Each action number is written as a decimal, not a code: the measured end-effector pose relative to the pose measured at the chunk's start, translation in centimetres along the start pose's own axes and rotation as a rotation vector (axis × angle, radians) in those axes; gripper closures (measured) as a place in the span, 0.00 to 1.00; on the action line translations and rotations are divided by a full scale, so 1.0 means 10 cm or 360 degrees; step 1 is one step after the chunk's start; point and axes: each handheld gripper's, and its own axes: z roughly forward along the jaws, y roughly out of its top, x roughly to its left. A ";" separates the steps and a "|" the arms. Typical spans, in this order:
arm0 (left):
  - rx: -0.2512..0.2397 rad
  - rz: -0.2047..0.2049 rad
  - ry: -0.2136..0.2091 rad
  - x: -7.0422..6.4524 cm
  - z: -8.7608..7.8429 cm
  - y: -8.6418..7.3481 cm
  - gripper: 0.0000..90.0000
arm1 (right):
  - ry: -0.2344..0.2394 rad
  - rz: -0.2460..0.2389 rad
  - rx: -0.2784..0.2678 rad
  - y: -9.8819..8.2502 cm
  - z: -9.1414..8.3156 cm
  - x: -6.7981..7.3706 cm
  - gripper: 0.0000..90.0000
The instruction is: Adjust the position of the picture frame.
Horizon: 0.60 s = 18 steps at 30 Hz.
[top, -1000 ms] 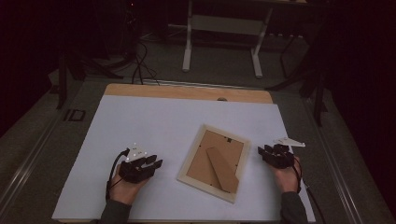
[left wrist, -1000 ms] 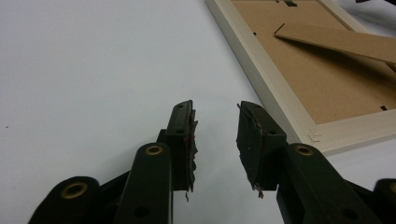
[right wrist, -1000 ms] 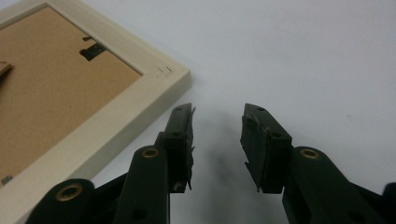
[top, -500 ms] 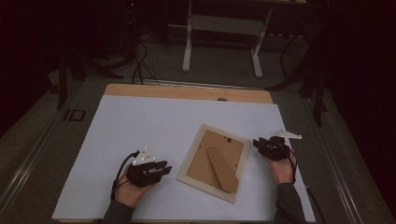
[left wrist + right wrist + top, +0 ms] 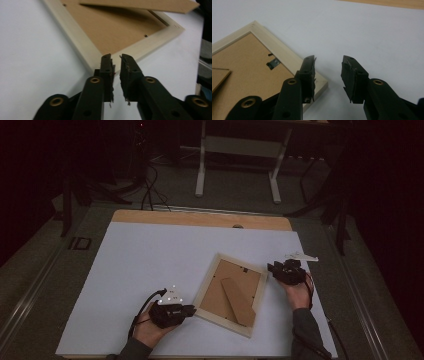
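- Frame (image 5: pixel 231 294) face-down on the sheet (image 5: pixel 150 265), back and stand (image 5: pixel 238 301) up, near the sheet's front edge.
- Left gripper (image 5: pixel 115 61) at the frame's near-left corner: jaws just closing, now a narrow slit, nothing between.
- Right gripper (image 5: pixel 328 65) at the frame's right corner: half open, one jaw over the rail, nothing held.
- Probably light and stiff; glass likely, so fragile.
- Best taken by the wooden rails (image 5: pixel 82 47), not the flimsy stand.
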 end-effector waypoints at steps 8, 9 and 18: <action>0.0057 0.0024 -0.0054 -0.05 0.10 0.00 1.00 | 0.0004 0.0007 -0.0005 0.07 0.04 0.00 0.84; 0.0065 0.0026 -0.0060 -0.05 0.11 0.00 1.00 | 0.0000 0.0015 -0.0008 0.08 0.04 0.00 0.87; 0.0116 0.0030 -0.0054 -0.06 0.18 -0.04 1.00 | 0.0004 0.0027 0.0009 0.15 0.13 0.02 0.99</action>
